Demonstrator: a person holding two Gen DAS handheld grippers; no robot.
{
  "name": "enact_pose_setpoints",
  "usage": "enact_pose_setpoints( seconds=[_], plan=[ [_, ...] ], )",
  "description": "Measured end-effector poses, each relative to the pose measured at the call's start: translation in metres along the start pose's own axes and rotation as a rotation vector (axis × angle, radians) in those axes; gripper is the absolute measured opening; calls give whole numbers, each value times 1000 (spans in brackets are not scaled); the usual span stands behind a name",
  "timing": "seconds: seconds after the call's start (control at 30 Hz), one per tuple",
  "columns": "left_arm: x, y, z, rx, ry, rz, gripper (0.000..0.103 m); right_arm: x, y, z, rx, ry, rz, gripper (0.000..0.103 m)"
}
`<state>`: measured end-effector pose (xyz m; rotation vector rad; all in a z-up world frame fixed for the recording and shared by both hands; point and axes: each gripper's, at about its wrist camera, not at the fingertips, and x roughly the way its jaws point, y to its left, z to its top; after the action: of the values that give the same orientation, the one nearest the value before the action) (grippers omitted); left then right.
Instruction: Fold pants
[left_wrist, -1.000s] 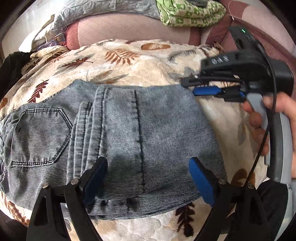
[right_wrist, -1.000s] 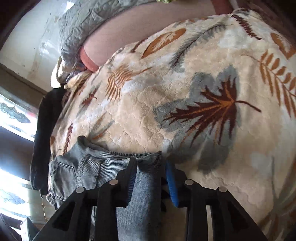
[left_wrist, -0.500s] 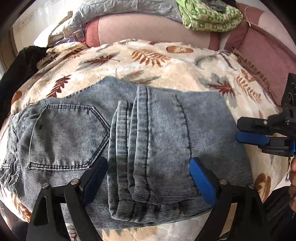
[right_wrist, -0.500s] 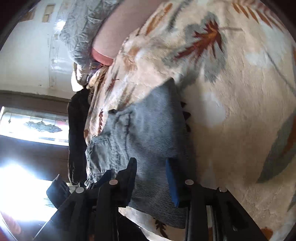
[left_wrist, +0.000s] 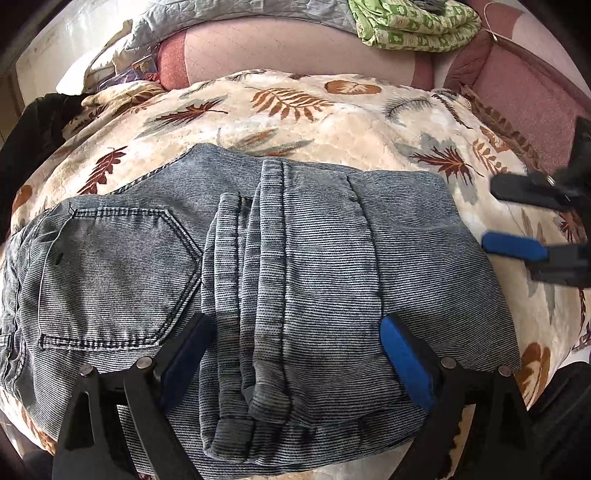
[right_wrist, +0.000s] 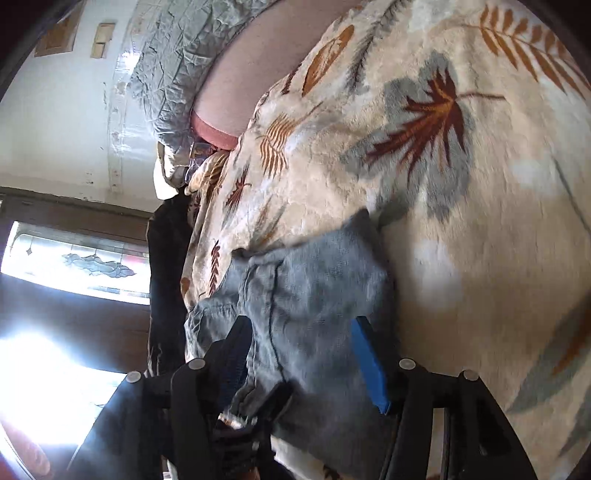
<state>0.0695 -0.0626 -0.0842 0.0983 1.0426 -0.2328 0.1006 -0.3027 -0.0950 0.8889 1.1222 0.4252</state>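
Left tongs (left_wrist: 295, 354) are spread wide above the near edge of the folded grey-blue jeans (left_wrist: 288, 258), gripping nothing. Jeans lie centred on the leaf-print blanket (left_wrist: 332, 118), back pocket (left_wrist: 110, 273) at left. Right tongs (left_wrist: 517, 218) are spread, just beside the jeans' right edge, holding nothing.

Faded grey-blue pants (left_wrist: 295, 266) on cream blanket (left_wrist: 295, 110) with rust leaves.
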Motion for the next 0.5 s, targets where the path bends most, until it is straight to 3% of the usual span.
enact_pose_setpoints(
  seconds=[0.1,0.2,0.33,0.4,0.43,0.5],
  plan=[
    [1,-3,0,9,0,13,93,10,-22,-28,30,72,1,61],
    [-7,1,3,-16,-6,-6,93,-2,-25,-29,71,30,42,60],
    [-17,10,0,-57,-29,-19,93,-21,2,-45,-26,9,89,61],
    [-3,12,-6,-56,23,-3,94,-13,-3,-59,-47,40,37,67],
    [-2,9,-9,-33,-4,9,95,-2,-13,-65,-36,74,-12,67],
    [-7,7,-9,-21,-5,20,95,-5,-25,-69,2,39,43,64]
  ],
)
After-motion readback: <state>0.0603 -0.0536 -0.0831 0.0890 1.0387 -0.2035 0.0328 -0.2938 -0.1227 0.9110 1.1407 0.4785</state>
